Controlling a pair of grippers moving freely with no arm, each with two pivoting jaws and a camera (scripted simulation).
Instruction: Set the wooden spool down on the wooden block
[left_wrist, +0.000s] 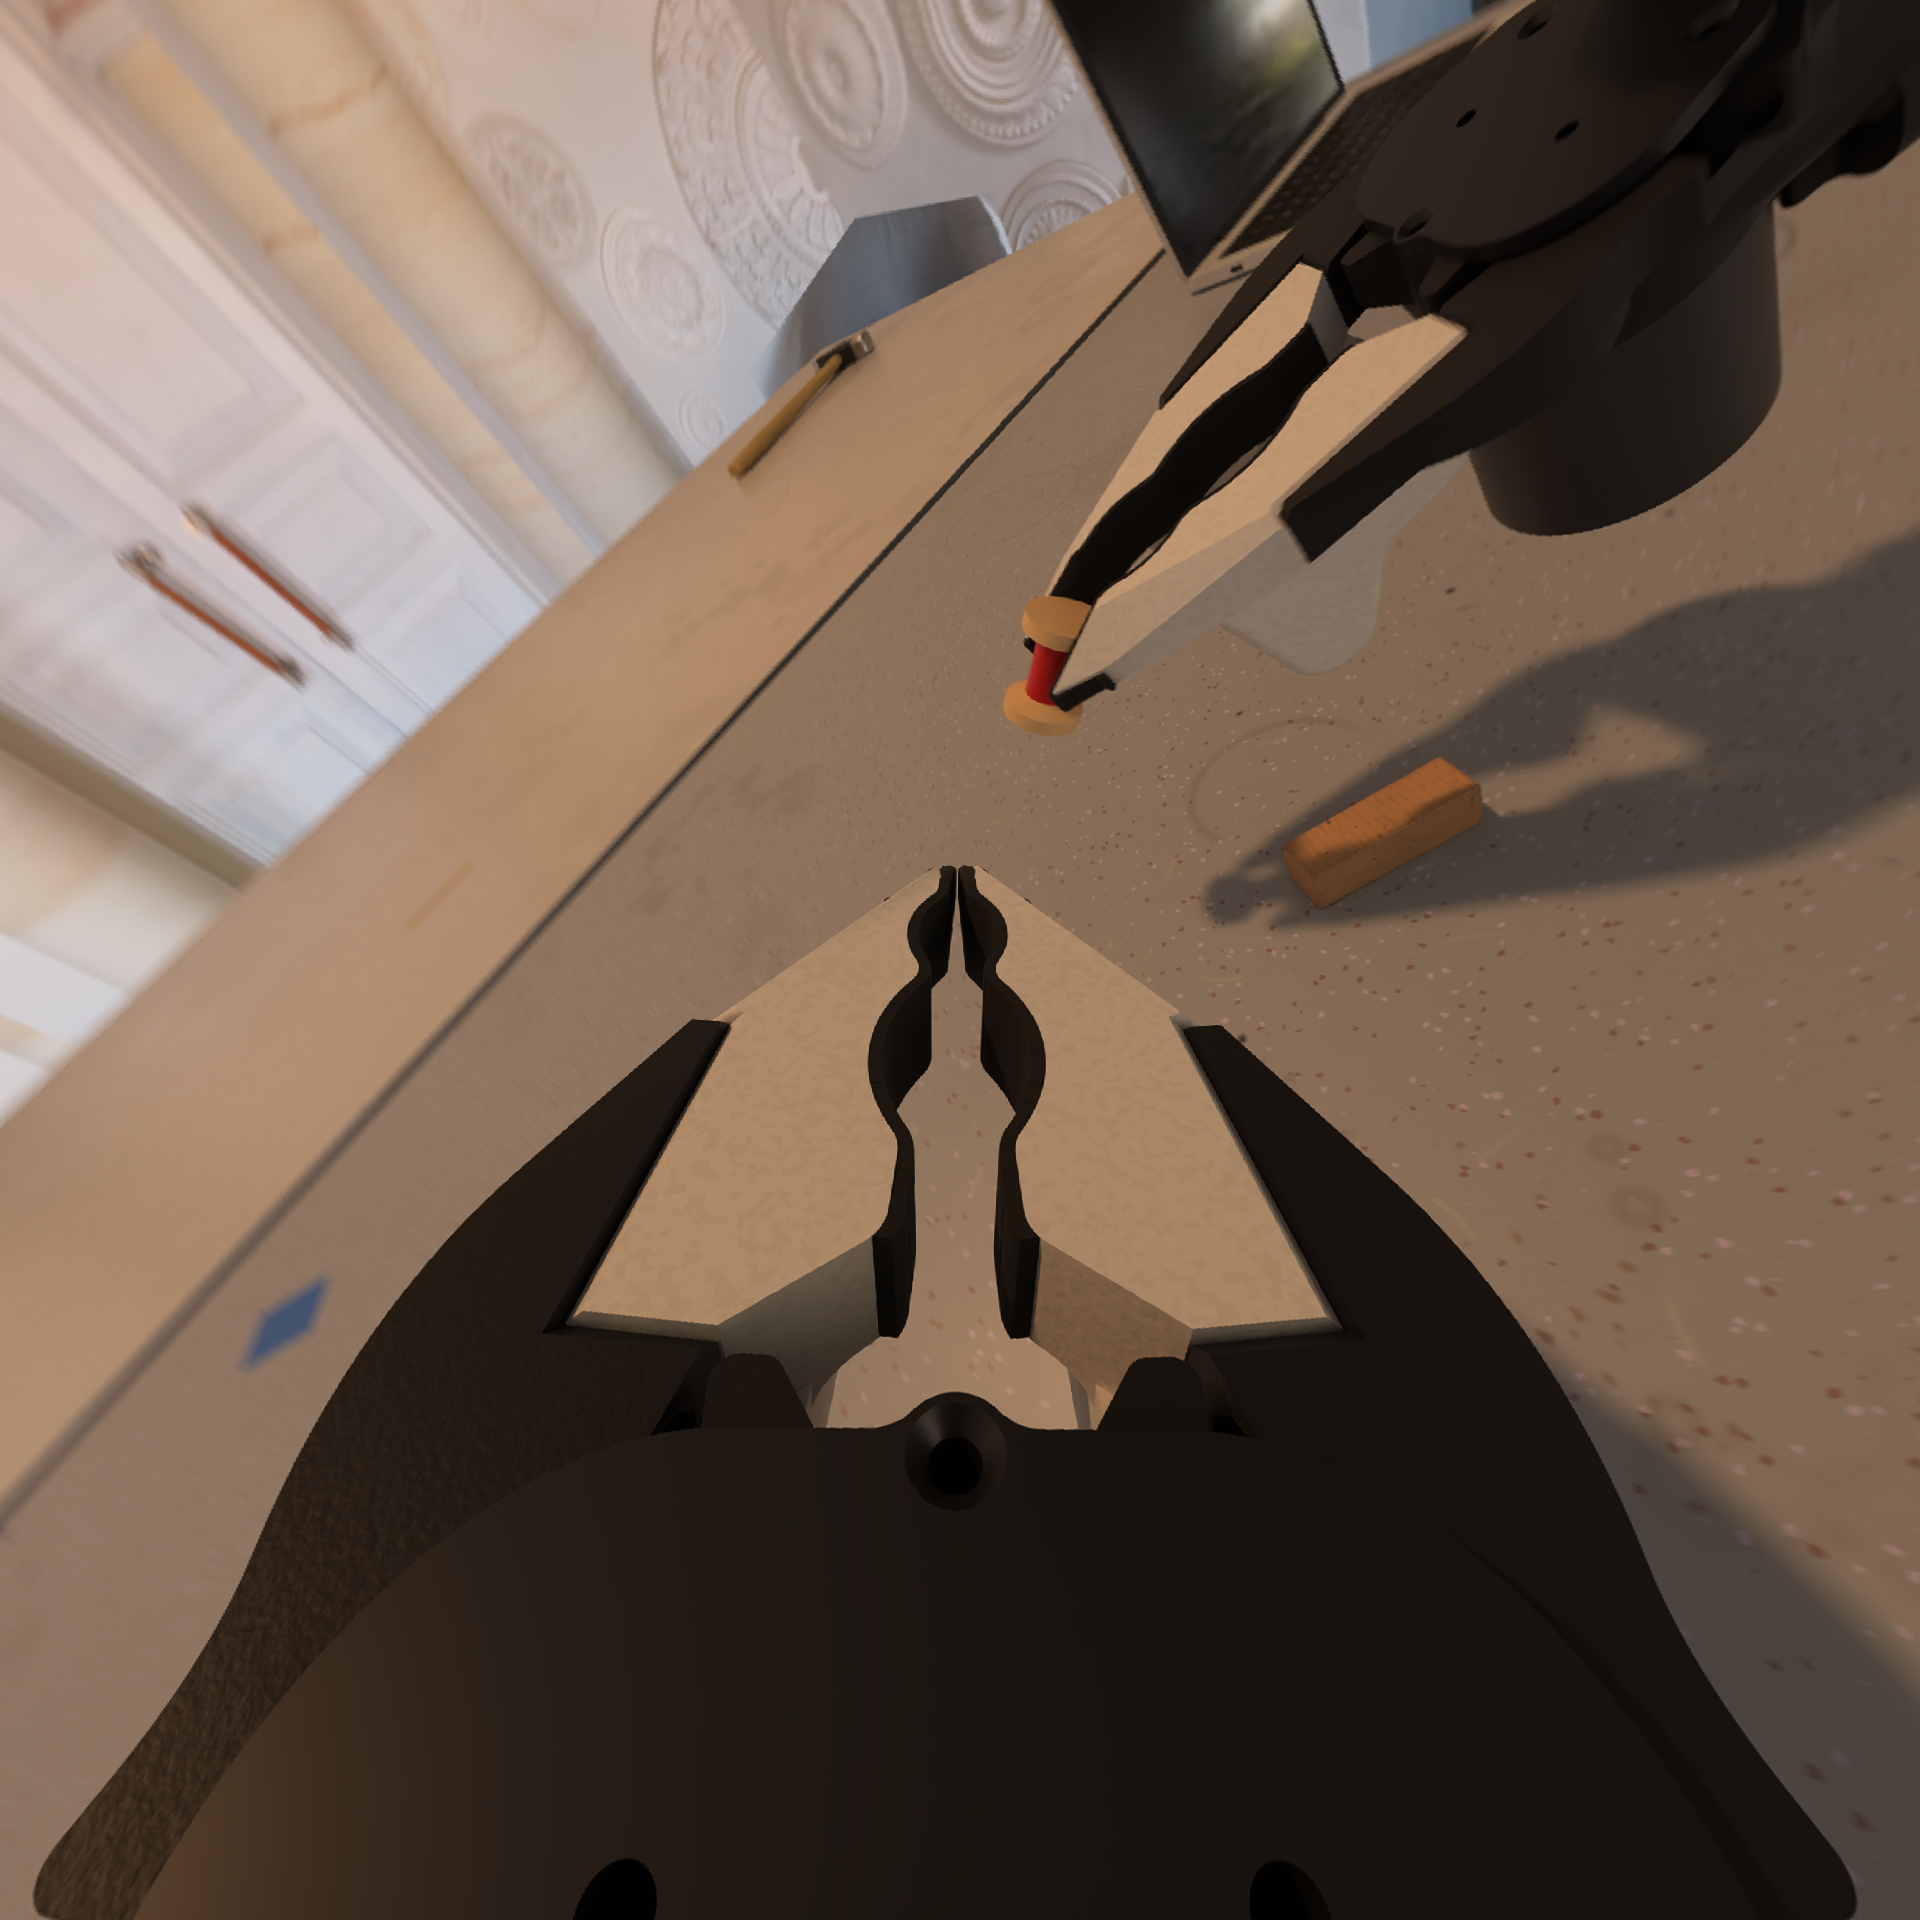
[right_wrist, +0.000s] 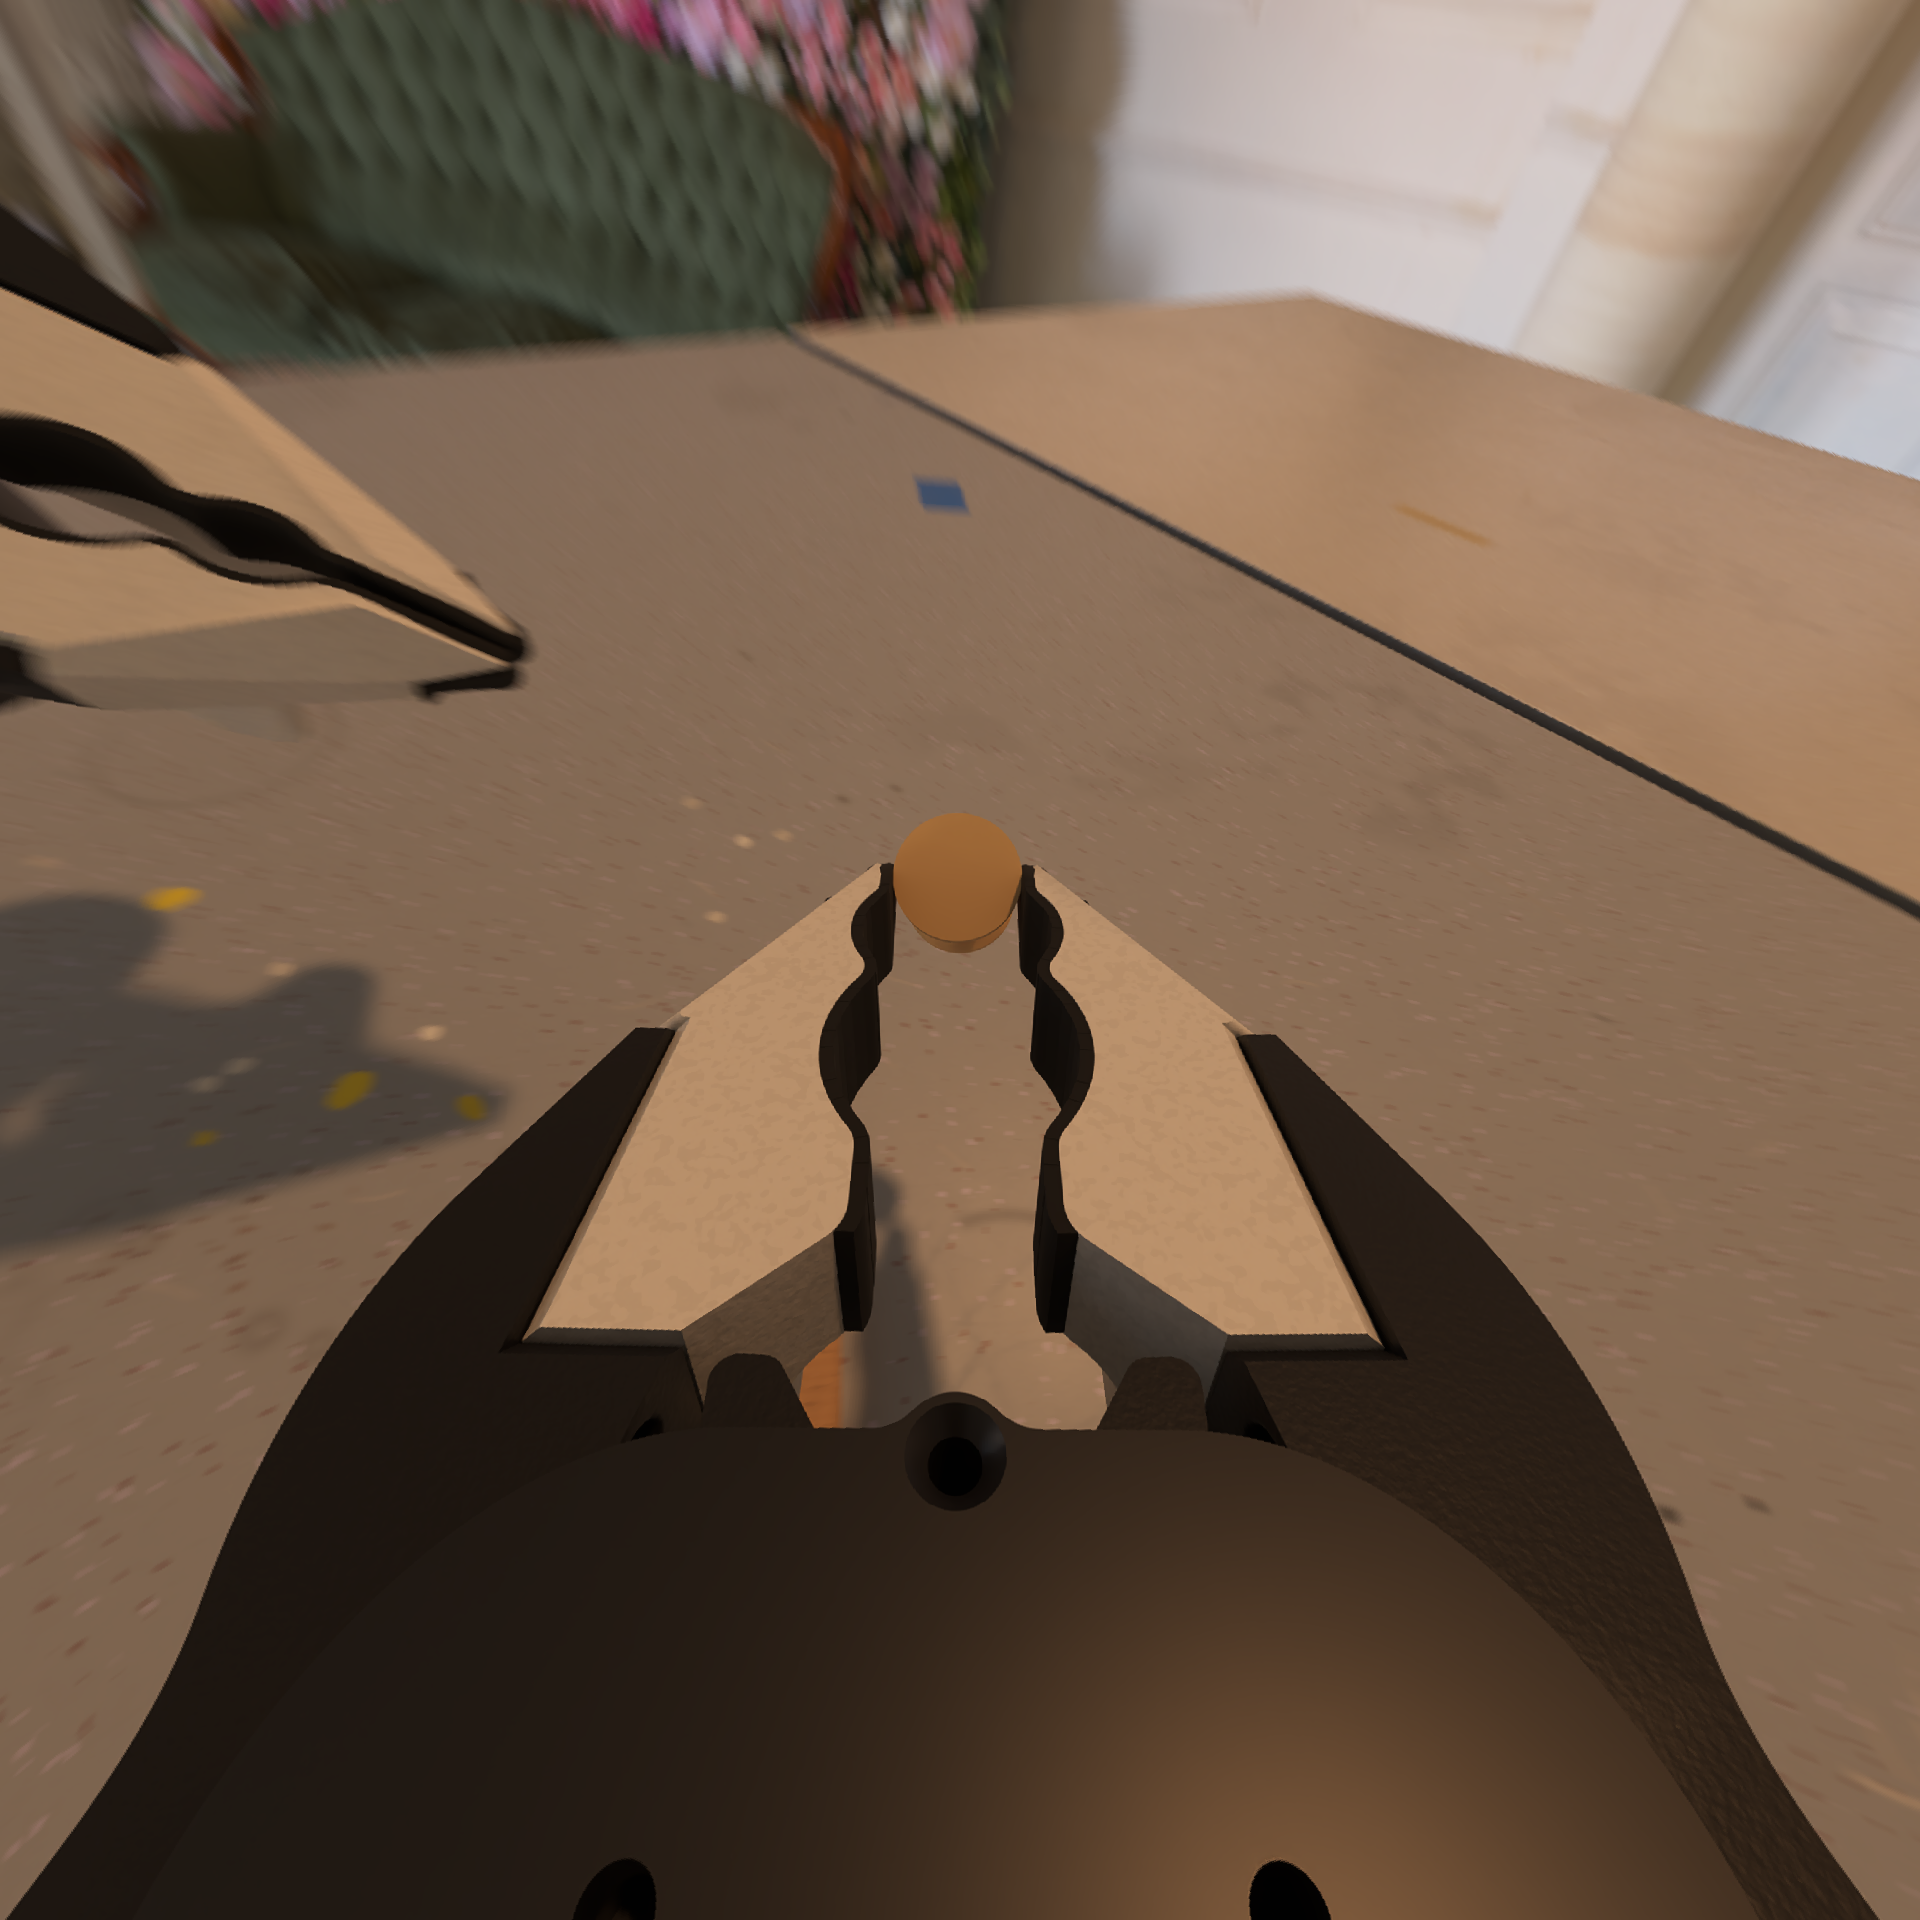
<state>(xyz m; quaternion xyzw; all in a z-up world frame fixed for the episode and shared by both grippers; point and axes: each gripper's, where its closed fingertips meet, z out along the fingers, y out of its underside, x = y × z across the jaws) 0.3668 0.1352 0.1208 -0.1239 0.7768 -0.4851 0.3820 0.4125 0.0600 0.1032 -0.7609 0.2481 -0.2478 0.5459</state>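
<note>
The wooden spool (left_wrist: 1047, 665), with pale round ends and a red wound middle, is held in the air above the table by my right gripper (left_wrist: 1070, 655), which is shut on it. In the right wrist view the spool (right_wrist: 954, 881) shows end-on between my right gripper's (right_wrist: 956, 883) fingertips. The wooden block (left_wrist: 1382, 844) lies flat on the speckled table, to the right of the spool and lower down; a small orange piece of it (right_wrist: 826, 1387) shows low between the right fingers. My left gripper (left_wrist: 956, 876) is shut and empty, above the table, near the spool and block.
A hammer (left_wrist: 802, 400) lies at the far table edge. An open laptop (left_wrist: 1236, 135) stands at the back. A blue diamond mark (left_wrist: 286, 1333) is on the table; it also shows in the right wrist view (right_wrist: 940, 495). My left gripper's fingers (right_wrist: 260, 613) show at the left.
</note>
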